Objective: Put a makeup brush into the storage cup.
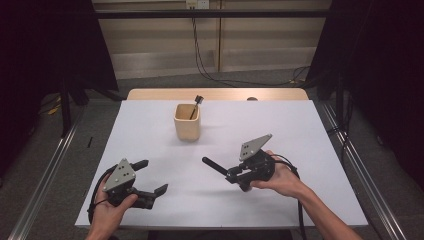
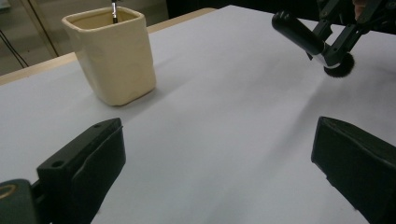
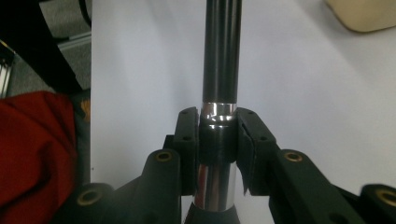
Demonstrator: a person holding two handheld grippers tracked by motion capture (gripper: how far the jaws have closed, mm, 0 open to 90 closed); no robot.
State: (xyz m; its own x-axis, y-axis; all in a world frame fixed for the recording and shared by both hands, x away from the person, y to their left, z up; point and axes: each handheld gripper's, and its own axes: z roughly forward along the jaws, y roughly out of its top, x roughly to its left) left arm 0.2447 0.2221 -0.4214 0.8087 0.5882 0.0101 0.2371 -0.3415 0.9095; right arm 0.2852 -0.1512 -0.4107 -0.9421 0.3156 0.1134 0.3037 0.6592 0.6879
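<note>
A black make-up brush (image 1: 214, 166) with a silver ferrule is clamped in my right gripper (image 1: 235, 173), right of the table's middle. Its handle (image 3: 223, 51) points away between the jaws, which grip it at the ferrule (image 3: 217, 135). In the left gripper view the brush (image 2: 296, 32) hangs over the table with its dark bristles low. A cream square cup (image 1: 187, 122) stands at centre back with another dark brush (image 1: 196, 105) leaning in it. My left gripper (image 1: 155, 176) rests open at front left. Nothing is between its jaws (image 2: 219, 163), and the cup (image 2: 114, 56) stands ahead of them.
A white sheet (image 1: 300, 130) covers the table, with a wooden edge (image 1: 220, 94) at the back. Metal rails run along both sides of the table. A red cloth (image 3: 32, 149) lies off the table's edge in the right gripper view.
</note>
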